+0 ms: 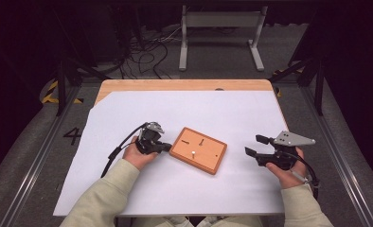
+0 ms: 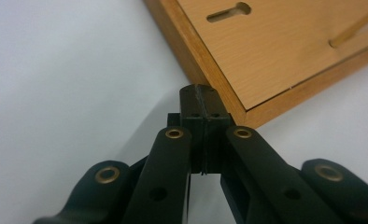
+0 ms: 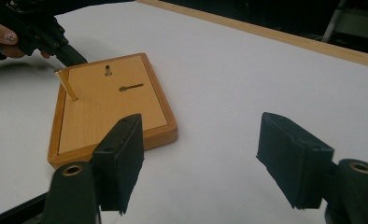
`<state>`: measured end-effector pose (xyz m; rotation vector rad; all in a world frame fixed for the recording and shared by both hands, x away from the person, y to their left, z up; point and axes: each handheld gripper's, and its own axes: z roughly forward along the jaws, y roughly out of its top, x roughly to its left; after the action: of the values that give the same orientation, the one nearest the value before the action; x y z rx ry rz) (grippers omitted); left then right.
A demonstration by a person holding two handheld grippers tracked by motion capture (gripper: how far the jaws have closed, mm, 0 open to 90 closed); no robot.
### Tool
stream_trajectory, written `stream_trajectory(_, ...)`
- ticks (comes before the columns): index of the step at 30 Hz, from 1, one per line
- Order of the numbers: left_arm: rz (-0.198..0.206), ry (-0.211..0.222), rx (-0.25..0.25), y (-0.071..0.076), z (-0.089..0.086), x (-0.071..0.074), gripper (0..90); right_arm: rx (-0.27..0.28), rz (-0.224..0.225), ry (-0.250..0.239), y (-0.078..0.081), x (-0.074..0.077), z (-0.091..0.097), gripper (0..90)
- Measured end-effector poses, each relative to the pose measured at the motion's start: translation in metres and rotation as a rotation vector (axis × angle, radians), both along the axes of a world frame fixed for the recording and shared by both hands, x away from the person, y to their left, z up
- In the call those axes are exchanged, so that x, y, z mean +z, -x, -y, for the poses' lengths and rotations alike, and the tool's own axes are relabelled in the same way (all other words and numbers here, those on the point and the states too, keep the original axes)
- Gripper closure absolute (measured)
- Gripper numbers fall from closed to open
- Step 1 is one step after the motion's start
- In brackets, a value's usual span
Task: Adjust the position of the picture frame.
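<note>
A wooden board with a raised rim lies flat at the middle of the white sheet. It has two keyhole slots and a thin upright peg. My left gripper is shut with nothing between its jaws, and its tips sit against the board's left edge. In the left gripper view the closed tips meet the rim near a corner of the board. My right gripper stands open to the right of the board, apart from it. In the right gripper view the open jaws face the board, the peg and the left gripper.
A white sheet covers a wooden table whose far edge shows as a bare strip. Beyond it lie floor cables and a grey metal stand. Bare sheet surrounds the board on all sides.
</note>
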<state>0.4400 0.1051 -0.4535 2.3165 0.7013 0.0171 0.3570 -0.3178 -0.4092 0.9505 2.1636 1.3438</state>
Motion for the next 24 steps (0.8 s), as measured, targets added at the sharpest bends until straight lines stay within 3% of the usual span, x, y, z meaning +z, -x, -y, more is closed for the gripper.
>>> stream_trajectory(1, -0.020, 0.000, -0.025, 0.010, 0.008, 0.000, 90.0, 0.010, -0.013, 0.013, 0.000, 0.001, -0.001, 45.0)
stream_trajectory(2, -0.020, 0.000, -0.025, 0.010, 0.008, 0.000, 90.0, 0.010, -0.013, 0.013, 0.000, 0.001, -0.001, 45.0)
stream_trajectory(6, 0.001, -0.003, -0.094, 0.024, 0.022, 0.000, 90.0, 0.013, -0.061, 0.043, -0.002, 0.001, -0.001, 69.2)
stream_trajectory(7, 0.017, -0.009, -0.098, 0.024, 0.022, 0.000, 90.0, -0.001, -0.080, 0.059, -0.003, 0.000, -0.001, 73.4)
stream_trajectory(11, 0.012, 0.003, -0.082, 0.025, 0.020, -0.001, 89.9, -0.021, -0.133, 0.071, -0.006, -0.001, -0.003, 81.8)
stream_trajectory(12, 0.036, 0.004, -0.063, 0.025, 0.017, 0.002, 89.8, -0.033, -0.175, 0.084, -0.010, -0.004, -0.006, 87.4)
stream_trajectory(15, 0.055, 0.033, -0.024, 0.027, 0.009, 0.006, 87.5, -0.058, -0.231, 0.109, -0.017, -0.010, -0.015, 90.0)
stream_trajectory(17, 0.063, 0.039, -0.011, 0.028, 0.004, 0.008, 87.4, -0.058, -0.245, 0.117, -0.019, -0.011, -0.018, 90.0)
stream_trajectory(19, 0.068, 0.046, 0.001, 0.030, -0.001, 0.010, 88.2, -0.089, -0.291, 0.193, -0.027, -0.020, -0.030, 90.0)
stream_trajectory(24, 0.077, 0.057, 0.044, 0.033, -0.016, 0.010, 89.0, -0.111, -0.300, 0.310, -0.035, -0.028, -0.049, 90.0)
